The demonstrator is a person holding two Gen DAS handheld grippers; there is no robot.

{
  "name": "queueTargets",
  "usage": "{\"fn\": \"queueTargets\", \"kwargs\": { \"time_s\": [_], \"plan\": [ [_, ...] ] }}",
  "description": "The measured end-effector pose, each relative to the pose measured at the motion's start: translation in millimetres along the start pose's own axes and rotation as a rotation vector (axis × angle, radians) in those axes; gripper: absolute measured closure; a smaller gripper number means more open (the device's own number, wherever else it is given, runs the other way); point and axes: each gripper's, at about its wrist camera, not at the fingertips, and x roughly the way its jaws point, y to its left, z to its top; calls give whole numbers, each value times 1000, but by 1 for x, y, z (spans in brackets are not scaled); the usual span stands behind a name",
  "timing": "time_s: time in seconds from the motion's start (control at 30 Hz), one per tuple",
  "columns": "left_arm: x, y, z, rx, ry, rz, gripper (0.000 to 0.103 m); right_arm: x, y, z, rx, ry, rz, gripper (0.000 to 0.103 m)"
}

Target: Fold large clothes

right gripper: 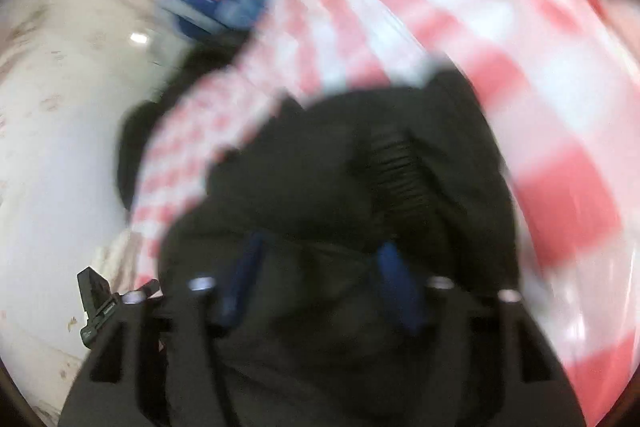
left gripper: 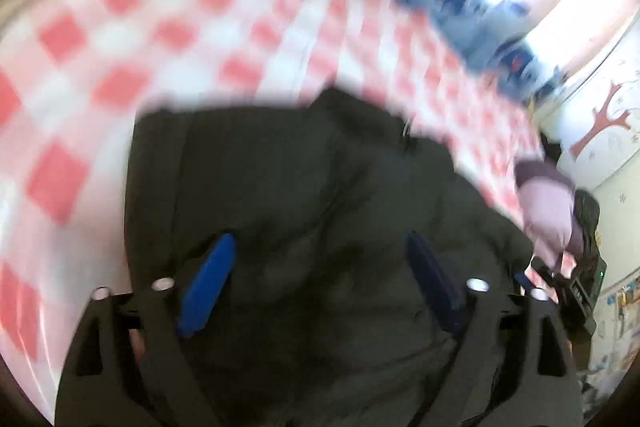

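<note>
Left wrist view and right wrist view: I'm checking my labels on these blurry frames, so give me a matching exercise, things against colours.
Things:
1. garment
2. cloth beneath it
3. pads on the tongs
4. tree shape on the wall

Colours:
A. blue
B. red and white checks
C. reddish brown
D. dark, near black

Pairs: 1-D, 2-B, 3-A, 4-C
</note>
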Motion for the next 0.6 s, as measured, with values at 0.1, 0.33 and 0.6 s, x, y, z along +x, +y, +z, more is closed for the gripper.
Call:
{"fn": "queueTargets", "kwargs": {
  "time_s": [0.1, 0.33, 0.6],
  "plan": [
    [60, 1, -1, 42, 201, 102, 11, 39, 12, 12, -85, 36, -130, 35],
    [-43, 23, -25, 56, 216, -73, 13, -1, 5, 8, -83, 139, -183, 38],
    [-202, 168, -170, -29, 385, -43, 12, -177, -74, -135, 43, 329, 69, 12]
  ]
}}
